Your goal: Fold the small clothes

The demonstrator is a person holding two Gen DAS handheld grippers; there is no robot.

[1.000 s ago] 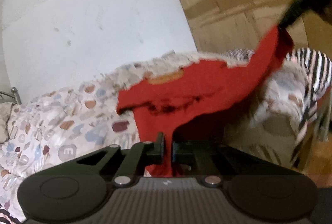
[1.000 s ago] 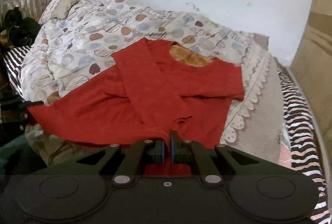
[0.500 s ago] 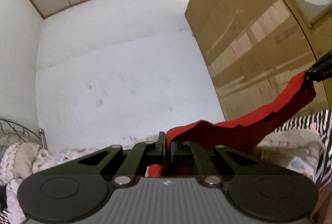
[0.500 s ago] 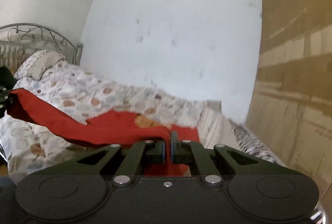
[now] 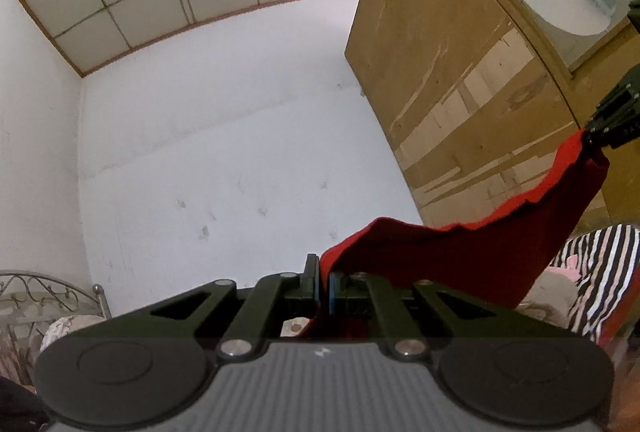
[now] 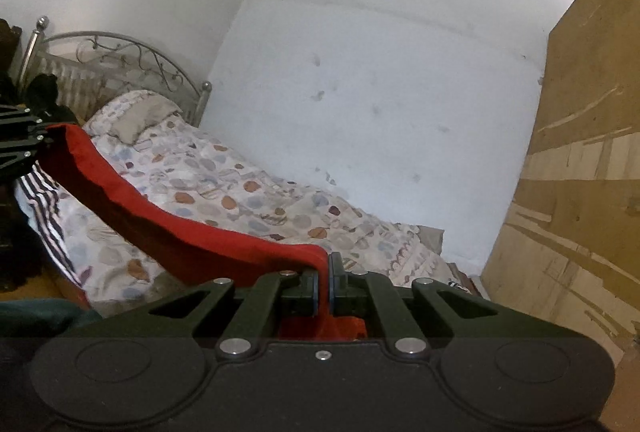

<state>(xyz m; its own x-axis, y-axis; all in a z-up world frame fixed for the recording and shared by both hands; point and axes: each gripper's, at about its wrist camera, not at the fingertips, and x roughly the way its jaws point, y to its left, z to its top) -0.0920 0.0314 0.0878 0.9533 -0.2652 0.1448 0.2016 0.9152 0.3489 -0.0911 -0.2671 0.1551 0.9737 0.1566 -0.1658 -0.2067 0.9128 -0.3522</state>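
Red garment (image 6: 168, 228) hangs slack above the patterned bed (image 6: 248, 191), strung between both tongs. Left gripper (image 5: 324, 286) and right gripper (image 6: 325, 282) each pinch an edge tight. Light, limp cloth; likely best held at the corners.

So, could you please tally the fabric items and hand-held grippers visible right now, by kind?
Red garment: 1
Patterned quilt: 1
Pillow: 1
Striped cloth: 1
Hand-held grippers: 2, left hand-held gripper, right hand-held gripper
Total: 6
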